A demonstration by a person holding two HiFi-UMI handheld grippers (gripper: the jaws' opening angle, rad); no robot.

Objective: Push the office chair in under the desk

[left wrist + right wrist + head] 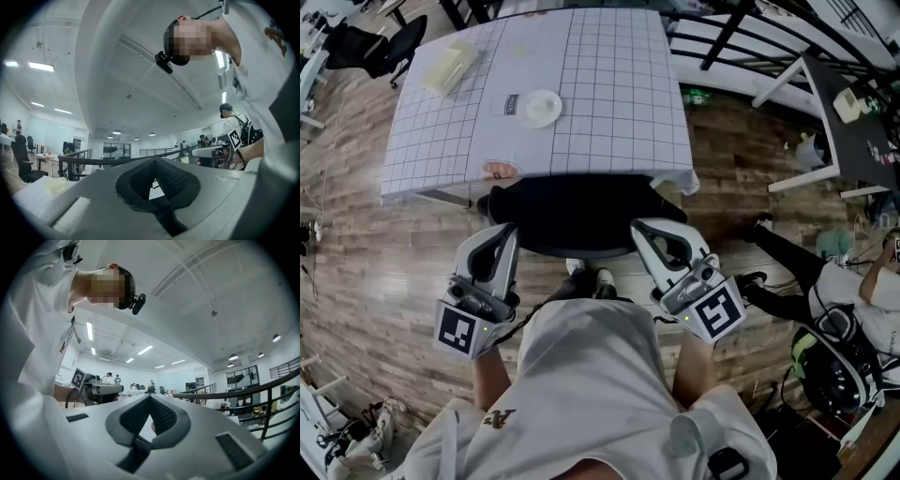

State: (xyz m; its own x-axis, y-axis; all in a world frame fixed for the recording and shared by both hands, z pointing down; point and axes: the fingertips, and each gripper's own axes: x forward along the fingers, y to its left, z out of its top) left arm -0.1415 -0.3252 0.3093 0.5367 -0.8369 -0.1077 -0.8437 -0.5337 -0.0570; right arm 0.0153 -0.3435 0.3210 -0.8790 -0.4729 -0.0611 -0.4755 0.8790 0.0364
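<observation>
In the head view a black office chair (581, 214) stands at the near edge of a desk (609, 141) covered with a white grid cloth, its seat partly beneath the tabletop. My left gripper (508, 228) rests its tip against the chair's left side, and my right gripper (639, 227) does the same on the right. Both point forward at the chair. In the left gripper view the left gripper (152, 160) has its jaws together with nothing between them. The right gripper (150, 397) in its own view looks the same. Neither gripper view shows the chair.
A white plate (541, 108) and a pale plastic container (450, 66) lie on the desk. Another black chair (384, 42) stands at the far left. A seated person (853, 286) and a dark bag (825, 361) are on the right, beyond a second desk (848, 117).
</observation>
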